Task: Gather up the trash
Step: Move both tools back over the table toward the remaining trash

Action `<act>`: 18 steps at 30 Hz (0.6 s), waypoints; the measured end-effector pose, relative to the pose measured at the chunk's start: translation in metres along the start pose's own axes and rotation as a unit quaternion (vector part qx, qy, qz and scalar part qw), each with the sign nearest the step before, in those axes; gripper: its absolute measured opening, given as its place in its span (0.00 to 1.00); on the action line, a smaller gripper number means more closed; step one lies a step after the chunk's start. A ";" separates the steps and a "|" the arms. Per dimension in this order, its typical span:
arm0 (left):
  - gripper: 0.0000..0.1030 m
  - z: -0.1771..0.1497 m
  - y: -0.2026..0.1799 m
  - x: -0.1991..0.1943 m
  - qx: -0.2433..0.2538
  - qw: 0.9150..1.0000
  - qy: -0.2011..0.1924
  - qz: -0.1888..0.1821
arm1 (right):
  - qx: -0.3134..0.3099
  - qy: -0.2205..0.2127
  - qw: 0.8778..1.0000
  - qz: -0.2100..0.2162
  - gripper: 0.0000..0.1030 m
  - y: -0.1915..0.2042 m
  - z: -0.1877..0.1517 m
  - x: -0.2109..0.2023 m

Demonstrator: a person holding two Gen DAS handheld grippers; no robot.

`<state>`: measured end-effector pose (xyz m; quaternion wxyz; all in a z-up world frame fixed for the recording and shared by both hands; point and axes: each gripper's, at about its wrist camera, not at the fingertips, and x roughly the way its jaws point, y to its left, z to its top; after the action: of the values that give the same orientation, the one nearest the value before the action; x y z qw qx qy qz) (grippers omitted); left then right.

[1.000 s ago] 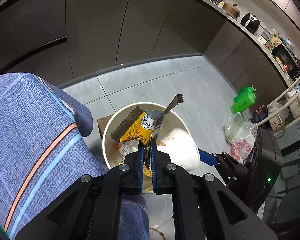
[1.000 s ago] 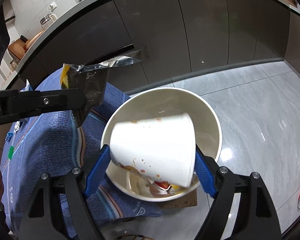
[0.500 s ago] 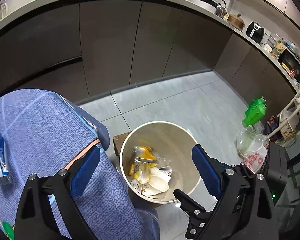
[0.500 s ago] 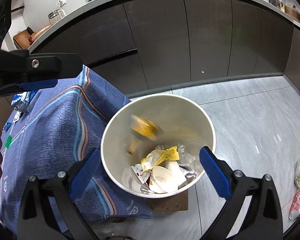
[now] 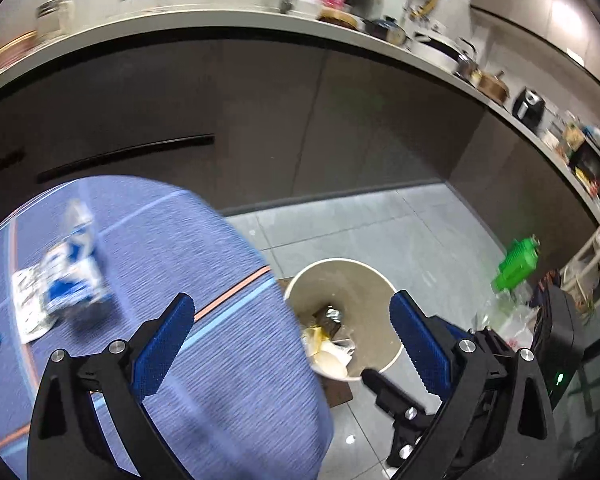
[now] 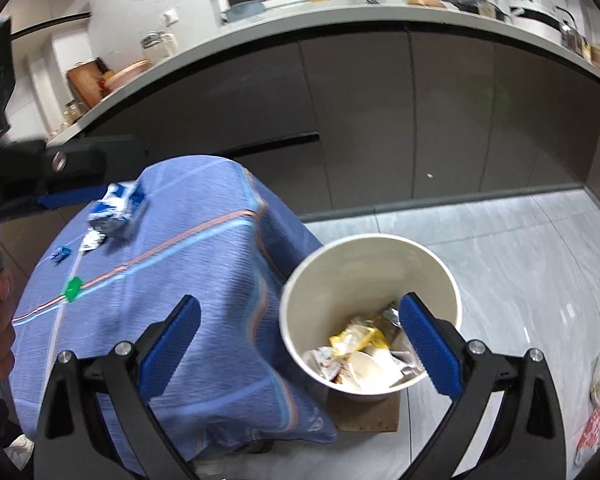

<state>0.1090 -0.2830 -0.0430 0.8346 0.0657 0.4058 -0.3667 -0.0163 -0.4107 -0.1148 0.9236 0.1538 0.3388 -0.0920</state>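
Observation:
A white trash bin stands on the floor beside a table with a blue striped cloth. Inside the bin lie a yellow wrapper, a white paper cup and other scraps. On the cloth lie a crumpled blue and white carton, a small blue wrapper and a green cap. My right gripper is open and empty above the table edge and bin. My left gripper is open and empty over the table's right edge; the carton lies to its left, the bin to its right.
Dark kitchen cabinets under a cluttered counter run behind the table. A green bottle, plastic bags and a white rack stand on the tiled floor to the right. The bin rests on a brown board.
My left gripper opened and dropped the yellow wrapper into the bin, and my right let the paper cup fall in. Both grippers have since drawn back and swung left toward the table.

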 end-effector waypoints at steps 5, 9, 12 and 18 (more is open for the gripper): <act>0.92 -0.022 0.044 -0.042 -0.058 0.998 -0.013 0.024 | -0.028 -0.009 0.999 0.030 0.97 0.036 0.009 -0.011; 0.92 -0.042 0.084 -0.071 -0.100 0.993 -0.019 0.053 | -0.058 -0.006 0.997 0.056 0.97 0.068 0.010 -0.014; 0.92 -0.060 0.122 -0.095 -0.127 0.988 -0.025 0.081 | -0.080 0.004 0.994 0.081 0.97 0.096 0.009 -0.011; 0.91 -0.081 0.182 -0.124 -0.160 0.980 -0.032 0.116 | -0.135 0.039 0.981 0.133 0.86 0.157 0.001 0.001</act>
<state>0.1294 -0.0493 -0.0406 0.8837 -0.0343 0.4218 -0.1998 0.0283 -0.2638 -0.0802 0.9260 0.0744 0.3603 0.0843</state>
